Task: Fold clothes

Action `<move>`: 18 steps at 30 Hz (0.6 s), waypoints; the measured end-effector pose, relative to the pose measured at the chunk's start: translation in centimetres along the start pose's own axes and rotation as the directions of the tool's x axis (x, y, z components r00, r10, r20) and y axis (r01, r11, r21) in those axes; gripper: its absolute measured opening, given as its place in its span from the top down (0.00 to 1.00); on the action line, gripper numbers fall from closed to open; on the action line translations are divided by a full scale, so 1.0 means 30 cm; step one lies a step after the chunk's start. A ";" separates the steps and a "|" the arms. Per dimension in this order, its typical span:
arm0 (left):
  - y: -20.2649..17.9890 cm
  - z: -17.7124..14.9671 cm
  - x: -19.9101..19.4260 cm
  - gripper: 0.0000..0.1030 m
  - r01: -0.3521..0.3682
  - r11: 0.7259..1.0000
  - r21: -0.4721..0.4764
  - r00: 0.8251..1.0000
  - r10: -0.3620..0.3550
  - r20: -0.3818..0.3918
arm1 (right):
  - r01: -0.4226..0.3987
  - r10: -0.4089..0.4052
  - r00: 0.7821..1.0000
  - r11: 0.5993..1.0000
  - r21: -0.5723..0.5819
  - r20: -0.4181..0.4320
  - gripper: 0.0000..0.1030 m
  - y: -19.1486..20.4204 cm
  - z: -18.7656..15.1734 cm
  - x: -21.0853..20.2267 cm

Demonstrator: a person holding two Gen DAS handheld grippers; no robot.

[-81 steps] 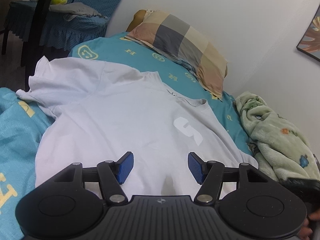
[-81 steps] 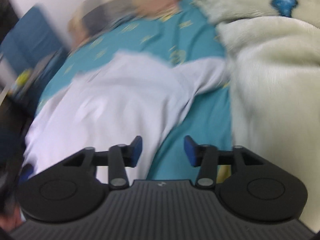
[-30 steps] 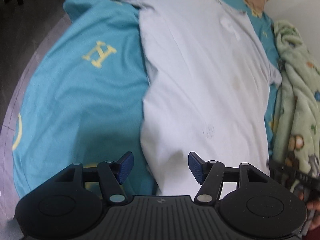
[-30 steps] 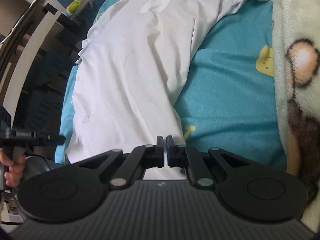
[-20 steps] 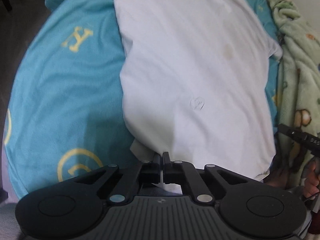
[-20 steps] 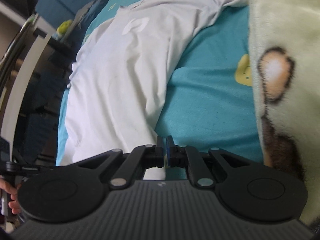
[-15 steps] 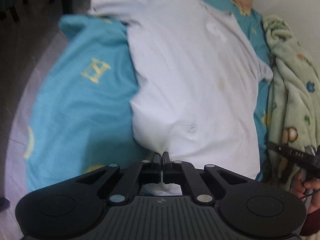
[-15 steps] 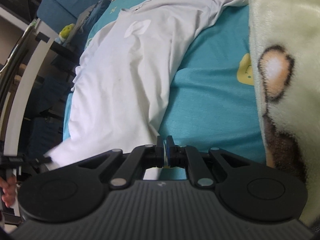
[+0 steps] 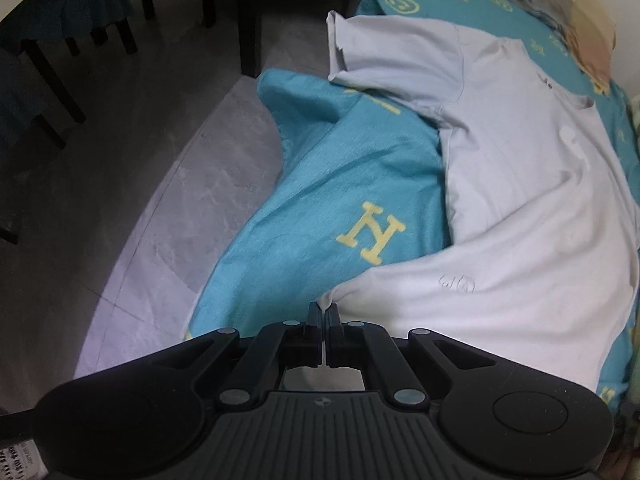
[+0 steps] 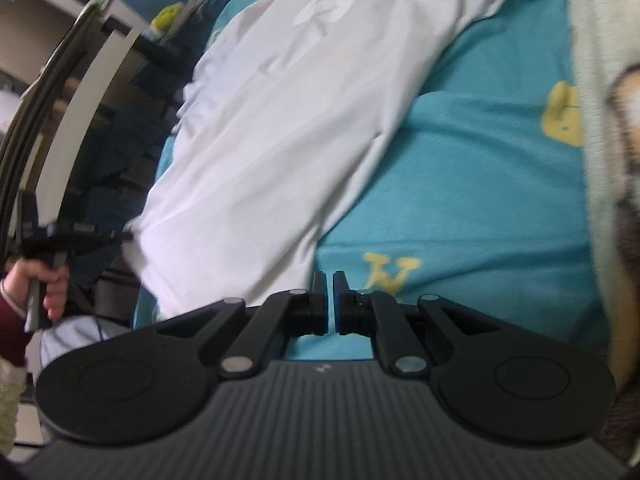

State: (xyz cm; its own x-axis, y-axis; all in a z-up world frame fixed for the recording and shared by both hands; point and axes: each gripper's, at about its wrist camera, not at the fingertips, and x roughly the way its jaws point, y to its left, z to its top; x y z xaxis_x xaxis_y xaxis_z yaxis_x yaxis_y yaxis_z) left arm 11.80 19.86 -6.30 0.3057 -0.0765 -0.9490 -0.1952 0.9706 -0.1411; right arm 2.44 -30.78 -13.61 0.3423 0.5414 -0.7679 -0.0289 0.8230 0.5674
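Note:
A white T-shirt (image 9: 520, 200) lies face up along a bed with a teal sheet (image 9: 340, 180). My left gripper (image 9: 324, 312) is shut on the near left hem corner, and the cloth is drawn out to a point over the bed's edge. In the right wrist view the T-shirt (image 10: 280, 120) runs away toward the upper left. My right gripper (image 10: 330, 280) is shut where the other hem corner reaches its fingertips; the pinch itself is blurred. At the left of that view a hand (image 10: 54, 284) holds the left gripper (image 10: 126, 235) at the pulled corner.
A cream fleece blanket (image 10: 608, 80) lies along the bed's right side. A checked pillow (image 9: 592, 28) sits at the head. Left of the bed is grey floor (image 9: 140, 200), with dark chair and table legs (image 9: 248, 20) beyond it.
My left gripper shut on the hem corner and pulled it out sideways toward the bed's edge, stretching the hem. The right gripper stayed shut at its corner.

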 end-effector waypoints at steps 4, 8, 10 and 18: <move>0.018 0.007 -0.022 0.99 0.079 0.995 -0.053 0.996 -0.077 0.037 | -0.032 0.024 0.995 0.996 -0.086 -0.097 0.73 0.068 -0.026 0.088; 0.032 0.011 -0.141 0.99 0.229 0.969 -0.088 0.968 -0.218 0.121 | -0.071 0.054 0.992 0.986 -0.153 -0.115 0.51 0.124 -0.035 0.127; 0.019 0.013 -0.222 0.99 0.315 0.946 -0.084 0.938 -0.297 0.177 | -0.101 0.083 0.993 0.971 -0.218 -0.088 0.51 0.150 -0.038 0.103; -0.093 0.039 -0.514 0.99 0.519 0.855 0.014 0.799 -0.490 0.349 | -0.021 -0.046 0.992 0.852 -0.524 -0.116 0.46 0.296 -0.159 0.127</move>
State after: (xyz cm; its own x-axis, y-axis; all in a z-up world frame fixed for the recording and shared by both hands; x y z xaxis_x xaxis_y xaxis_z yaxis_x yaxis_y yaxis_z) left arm 8.72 18.59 9.06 0.6652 -0.4572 -0.5903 0.0045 0.7931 -0.6091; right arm -1.00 -20.59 -12.91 0.2321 0.5189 -0.8228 -0.5236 0.7795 0.3439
